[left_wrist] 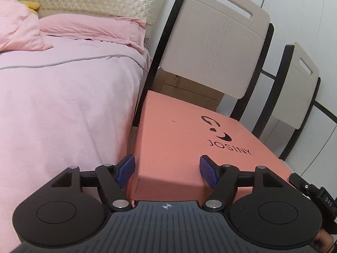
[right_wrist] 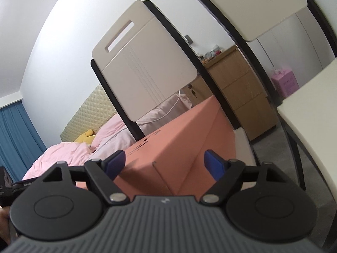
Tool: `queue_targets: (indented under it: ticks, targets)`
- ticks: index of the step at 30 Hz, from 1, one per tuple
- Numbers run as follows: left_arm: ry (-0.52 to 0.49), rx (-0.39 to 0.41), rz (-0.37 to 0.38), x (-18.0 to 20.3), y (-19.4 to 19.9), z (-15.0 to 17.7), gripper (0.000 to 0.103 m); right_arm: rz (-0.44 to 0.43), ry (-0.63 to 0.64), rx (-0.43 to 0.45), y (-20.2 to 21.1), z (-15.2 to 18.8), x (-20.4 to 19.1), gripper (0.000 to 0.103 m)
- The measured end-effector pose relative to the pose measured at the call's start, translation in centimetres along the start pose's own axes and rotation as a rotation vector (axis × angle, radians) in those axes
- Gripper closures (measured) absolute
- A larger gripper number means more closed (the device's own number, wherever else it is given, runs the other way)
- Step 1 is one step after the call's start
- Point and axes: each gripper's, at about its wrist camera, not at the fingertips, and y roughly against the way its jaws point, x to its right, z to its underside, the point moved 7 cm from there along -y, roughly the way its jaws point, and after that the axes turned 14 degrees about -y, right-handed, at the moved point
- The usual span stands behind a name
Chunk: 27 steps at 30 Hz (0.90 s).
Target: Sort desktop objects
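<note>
A salmon-pink JOSINY box [left_wrist: 185, 139] lies on a chair seat beside the bed. My left gripper [left_wrist: 167, 171] is open, its blue pads [left_wrist: 126, 169] astride the box's near left corner; contact is unclear. In the right wrist view the same box [right_wrist: 179, 147] shows tilted, with its near right corner between the open fingers of my right gripper [right_wrist: 164, 165]. The right blue pad [right_wrist: 214, 166] stands apart from the box. Part of the right gripper shows at the left view's right edge [left_wrist: 313, 191].
A bed with pink bedding [left_wrist: 63, 97] lies left of the box. Two beige chair backs with black frames [left_wrist: 212, 42] stand behind it. A wooden dresser [right_wrist: 238, 92] and a white table edge [right_wrist: 311, 113] are on the right.
</note>
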Motion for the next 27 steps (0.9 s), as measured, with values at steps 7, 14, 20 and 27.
queue_targets:
  ticks: [7, 14, 20, 27]
  targets:
    - [-0.014, -0.032, 0.033, 0.7, 0.9, 0.3, 0.031, 0.005, 0.014, -0.020, 0.5, -0.3, -0.3, 0.028]
    - [-0.059, -0.056, 0.061, 2.3, 1.7, 0.8, 0.031, 0.034, 0.031, -0.005, 1.7, -0.8, -0.2, 0.030]
    - [-0.096, -0.074, 0.057, 3.6, 2.3, 0.9, 0.031, 0.030, 0.033, -0.002, 2.3, -1.2, 0.4, 0.030]
    - [-0.121, -0.109, 0.033, 4.7, 2.5, 1.7, 0.031, 0.045, 0.033, -0.025, 3.4, -1.2, 1.0, 0.030]
